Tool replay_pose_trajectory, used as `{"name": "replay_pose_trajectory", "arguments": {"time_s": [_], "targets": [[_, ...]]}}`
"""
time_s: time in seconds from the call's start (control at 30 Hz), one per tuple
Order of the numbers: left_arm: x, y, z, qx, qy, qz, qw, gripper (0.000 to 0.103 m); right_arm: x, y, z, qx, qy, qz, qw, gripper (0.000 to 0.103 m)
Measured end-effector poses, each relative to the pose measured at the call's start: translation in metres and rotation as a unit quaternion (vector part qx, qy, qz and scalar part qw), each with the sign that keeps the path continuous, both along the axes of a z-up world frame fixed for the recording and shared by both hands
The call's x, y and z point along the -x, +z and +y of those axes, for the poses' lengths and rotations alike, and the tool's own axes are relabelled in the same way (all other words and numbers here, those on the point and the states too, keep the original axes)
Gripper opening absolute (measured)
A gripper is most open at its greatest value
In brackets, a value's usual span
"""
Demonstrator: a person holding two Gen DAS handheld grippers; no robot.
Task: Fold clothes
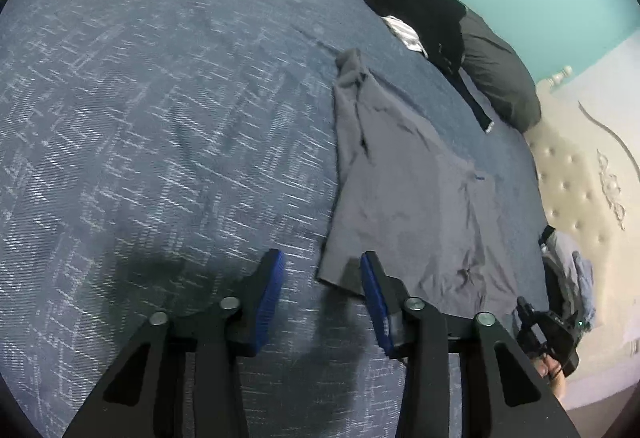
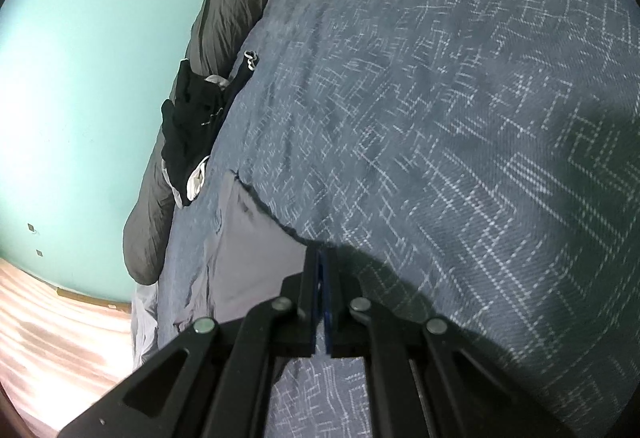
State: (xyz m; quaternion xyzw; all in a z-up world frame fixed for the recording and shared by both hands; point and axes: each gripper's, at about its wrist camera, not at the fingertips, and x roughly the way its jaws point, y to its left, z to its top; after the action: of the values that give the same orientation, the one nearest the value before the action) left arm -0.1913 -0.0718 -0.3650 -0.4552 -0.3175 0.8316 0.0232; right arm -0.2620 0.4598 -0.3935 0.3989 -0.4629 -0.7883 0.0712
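A grey garment point(image 1: 404, 193) lies spread on a blue bedspread point(image 1: 160, 117) patterned with thin white crossing lines, toward the right side of the bed as the left wrist view shows it, its bunched narrow end pointing far and its broad end near. The left gripper point(image 1: 322, 292) hovers over the near left corner of that cloth, its blue-padded fingers point(image 1: 270, 294) well apart with nothing between them. In the right wrist view the right gripper point(image 2: 321, 280) has its jaws pressed together at the dark edge of the same grey garment point(image 2: 256, 258), seemingly pinching that hem, though the cloth between the pads is hard to make out. Farther off, at the bed's far edge, a heap of black clothes point(image 1: 424, 13) sits with a bit of white fabric point(image 1: 404, 31) beside it, against a long dark grey pillow point(image 1: 500, 73). Behind that stands a turquoise wall point(image 2: 88, 77), and a pale tufted headboard point(image 1: 580, 173) is at the right.
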Motion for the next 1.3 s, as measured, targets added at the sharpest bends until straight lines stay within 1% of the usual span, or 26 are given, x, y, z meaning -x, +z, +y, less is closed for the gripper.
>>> {"name": "replay_pose_trajectory", "arguments": {"time_s": [0.03, 0.07, 0.1, 0.17, 0.4, 0.5, 0.57, 0.67, 0.8, 0.93, 0.97, 1.03, 1.1, 1.17, 1.23, 1.3], "targets": [[0.000, 0.000, 0.001, 0.000, -0.004, -0.001, 1.0000, 0.026, 0.000, 0.000, 0.000, -0.001, 0.000, 0.000, 1.000, 0.001], [0.001, -0.001, 0.003, 0.001, -0.007, -0.002, 1.0000, 0.015, 0.000, 0.000, 0.000, -0.001, 0.001, -0.001, 1.000, 0.002], [0.001, -0.001, 0.004, 0.002, -0.011, -0.003, 0.9999, 0.007, 0.000, -0.001, 0.000, -0.001, 0.001, -0.002, 1.000, 0.002], [0.002, -0.002, 0.007, 0.003, -0.018, -0.006, 0.9998, 0.003, 0.000, -0.002, 0.000, -0.001, 0.001, -0.003, 1.000, 0.001], [-0.006, 0.028, -0.001, 0.039, -0.004, 0.032, 0.9987, 0.002, 0.002, -0.002, 0.000, -0.002, 0.002, -0.002, 1.000, 0.002], [-0.011, 0.044, -0.006, 0.049, 0.003, 0.054, 0.9973, 0.002, 0.002, -0.002, 0.000, -0.004, 0.002, -0.002, 1.000, 0.002], [-0.007, 0.049, -0.002, 0.038, -0.006, 0.064, 0.9972, 0.002, 0.001, -0.002, -0.001, -0.004, 0.002, -0.002, 1.000, 0.002], [-0.002, 0.053, 0.021, 0.029, -0.046, 0.077, 0.9956, 0.002, 0.000, -0.001, -0.002, -0.005, 0.004, -0.002, 1.000, 0.002], [0.011, 0.040, 0.049, -0.008, -0.090, 0.064, 0.9938, 0.002, 0.000, -0.002, -0.004, -0.004, 0.005, -0.002, 1.000, 0.002], [0.018, 0.026, 0.057, -0.006, -0.095, 0.039, 0.9947, 0.002, 0.001, -0.003, -0.003, -0.001, 0.008, -0.004, 1.000, 0.001], [0.018, 0.025, 0.055, -0.011, -0.093, 0.038, 0.9949, 0.003, 0.001, -0.003, -0.003, 0.000, 0.008, -0.004, 1.000, 0.002], [0.017, 0.029, 0.053, -0.009, -0.090, 0.045, 0.9948, 0.008, 0.001, -0.004, -0.002, 0.001, 0.009, -0.004, 1.000, 0.002], [0.015, 0.033, 0.050, -0.008, -0.086, 0.057, 0.9946, 0.029, 0.002, -0.004, -0.002, 0.002, 0.009, -0.005, 1.000, 0.002], [0.011, 0.040, 0.043, -0.010, -0.078, 0.076, 0.9940, 0.039, 0.002, -0.004, -0.002, 0.003, 0.009, -0.006, 1.000, 0.002], [0.010, 0.043, 0.037, 0.003, -0.068, 0.079, 0.9945, 0.039, 0.002, -0.004, -0.002, 0.004, 0.009, -0.006, 1.000, 0.002], [0.008, 0.041, 0.032, 0.027, -0.063, 0.065, 0.9956, 0.039, 0.002, -0.004, -0.002, 0.004, 0.009, -0.006, 1.000, 0.002]]}}
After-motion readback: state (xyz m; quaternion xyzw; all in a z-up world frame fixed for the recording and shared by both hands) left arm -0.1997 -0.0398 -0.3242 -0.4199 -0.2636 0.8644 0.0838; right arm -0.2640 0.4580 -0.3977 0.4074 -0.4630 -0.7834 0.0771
